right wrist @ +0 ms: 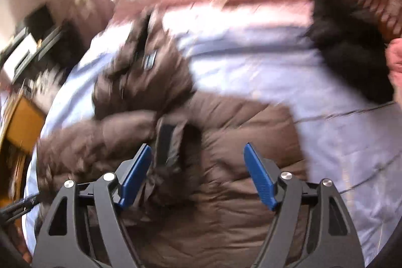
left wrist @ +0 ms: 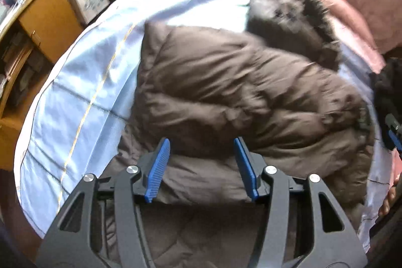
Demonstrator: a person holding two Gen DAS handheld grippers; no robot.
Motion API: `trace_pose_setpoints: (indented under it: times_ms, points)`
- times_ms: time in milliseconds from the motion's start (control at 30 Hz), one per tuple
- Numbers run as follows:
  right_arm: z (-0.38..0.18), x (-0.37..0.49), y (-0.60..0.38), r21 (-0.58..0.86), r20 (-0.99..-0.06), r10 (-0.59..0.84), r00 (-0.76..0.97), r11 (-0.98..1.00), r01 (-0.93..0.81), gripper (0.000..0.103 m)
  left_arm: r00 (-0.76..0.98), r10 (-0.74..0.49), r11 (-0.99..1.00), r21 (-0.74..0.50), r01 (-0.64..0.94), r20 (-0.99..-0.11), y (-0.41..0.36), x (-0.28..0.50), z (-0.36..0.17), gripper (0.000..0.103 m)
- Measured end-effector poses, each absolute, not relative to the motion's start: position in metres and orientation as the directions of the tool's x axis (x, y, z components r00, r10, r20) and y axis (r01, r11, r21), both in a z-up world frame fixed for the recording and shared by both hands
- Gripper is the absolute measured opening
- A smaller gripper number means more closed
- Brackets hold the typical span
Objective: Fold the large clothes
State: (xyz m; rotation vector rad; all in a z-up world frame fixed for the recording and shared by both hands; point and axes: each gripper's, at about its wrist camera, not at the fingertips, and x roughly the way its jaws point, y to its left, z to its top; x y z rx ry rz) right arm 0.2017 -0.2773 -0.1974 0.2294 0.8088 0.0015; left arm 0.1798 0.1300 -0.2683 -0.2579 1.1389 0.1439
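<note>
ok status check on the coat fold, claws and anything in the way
Left claw open, empty, over brown puffer coat. Right claw open, nothing pinched. Coat bunched on pale blue bedsheet, sleeve across. Black furry item beside it, apart.

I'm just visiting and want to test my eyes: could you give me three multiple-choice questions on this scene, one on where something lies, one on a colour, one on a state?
1. Where does the coat lie?
A. on the bed sheet
B. on a chair
C. on the floor

2. What colour are the gripper pads?
A. red
B. blue
C. green

3. How do the right gripper jaws stand?
A. clamped on the sheet
B. shut on nothing
C. open over the coat

Answers:
1 A, the brown coat is spread on the pale blue sheet.
2 B, both pads of each gripper show blue.
3 C, the pads stand wide apart and neither presses on the fabric.
</note>
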Motion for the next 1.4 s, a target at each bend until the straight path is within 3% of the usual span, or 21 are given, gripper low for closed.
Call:
trace_pose_setpoints:
  times_ms: [67, 100, 200, 367, 500, 633, 700, 867, 967, 1000, 1100, 1133, 1200, 1333, 1400]
  points:
    - [-0.189, 0.192, -0.260, 0.243, -0.700, 0.206, 0.683, 0.969, -0.044, 0.064, 0.418, -0.045, 0.975, -0.130, -0.177, -0.907, 0.113, 0.179, -0.266, 0.058]
    - [-0.194, 0.193, -0.246, 0.221, -0.724, 0.223, 0.652, 0.971, -0.087, 0.057, 0.400, -0.042, 0.983, -0.108, -0.146, -0.916, 0.103, 0.180, -0.269, 0.058]
    - [-0.219, 0.198, -0.213, 0.169, -0.785, 0.233, 0.574, 0.972, -0.163, 0.048, 0.314, 0.014, 0.996, -0.015, -0.091, -0.949, 0.082, 0.183, -0.292, 0.058]
    - [-0.280, 0.226, -0.191, 0.116, -0.866, 0.149, 0.477, 0.988, -0.098, 0.048, 0.234, 0.130, 0.987, 0.104, -0.122, -0.963, 0.093, 0.189, -0.326, 0.067]
    - [-0.309, 0.240, -0.193, 0.127, -0.884, 0.138, 0.447, 0.990, -0.056, 0.046, 0.222, 0.116, 0.981, 0.076, -0.181, -0.968, 0.116, 0.193, -0.338, 0.070]
    - [-0.294, 0.230, -0.188, 0.089, -0.886, 0.131, 0.444, 0.989, -0.115, 0.048, 0.217, 0.137, 0.981, 0.102, -0.164, -0.966, 0.117, 0.195, -0.335, 0.067]
    - [-0.268, 0.206, -0.199, 0.082, -0.867, 0.160, 0.472, 0.980, -0.181, 0.048, 0.233, 0.082, 0.982, 0.038, -0.188, -0.969, 0.124, 0.190, -0.320, 0.066]
    - [-0.241, 0.148, -0.258, -0.004, -0.858, 0.090, 0.505, 0.983, -0.182, 0.067, 0.253, 0.037, 0.988, -0.002, -0.154, -0.967, 0.136, 0.171, -0.299, 0.069]
    - [-0.276, 0.133, -0.301, -0.093, -0.914, -0.047, 0.403, 0.991, -0.095, 0.069, 0.163, 0.202, 0.977, 0.186, -0.106, -0.966, 0.142, 0.173, -0.333, 0.073]
    - [-0.287, 0.127, -0.318, -0.092, -0.930, -0.066, 0.361, 0.994, -0.057, 0.068, 0.135, 0.208, 0.976, 0.195, -0.101, -0.969, 0.145, 0.172, -0.343, 0.073]
    - [-0.289, 0.094, -0.378, 0.085, -0.950, 0.045, 0.308, 0.990, 0.116, 0.071, 0.132, 0.154, 0.982, 0.137, -0.131, -0.979, 0.165, 0.162, -0.338, 0.073]
    - [-0.286, 0.086, -0.388, 0.105, -0.948, 0.060, 0.311, 0.986, 0.129, 0.086, 0.142, 0.139, 0.983, 0.119, -0.138, -0.980, 0.172, 0.157, -0.331, 0.074]
    - [-0.284, 0.059, -0.409, 0.126, -0.940, 0.070, 0.333, 0.981, 0.150, 0.101, 0.139, 0.114, 0.986, 0.094, -0.141, -0.984, 0.181, 0.143, -0.324, 0.079]
    - [-0.320, 0.025, -0.425, 0.230, -0.968, 0.202, 0.152, 0.952, 0.200, 0.102, 0.055, 0.038, 0.993, 0.032, -0.114, -0.998, 0.190, 0.117, -0.332, 0.081]
    - [-0.342, 0.012, -0.422, 0.225, -0.974, 0.214, 0.076, 0.950, 0.216, 0.102, -0.004, 0.098, 0.994, 0.098, -0.052, -0.995, 0.186, 0.108, -0.350, 0.082]
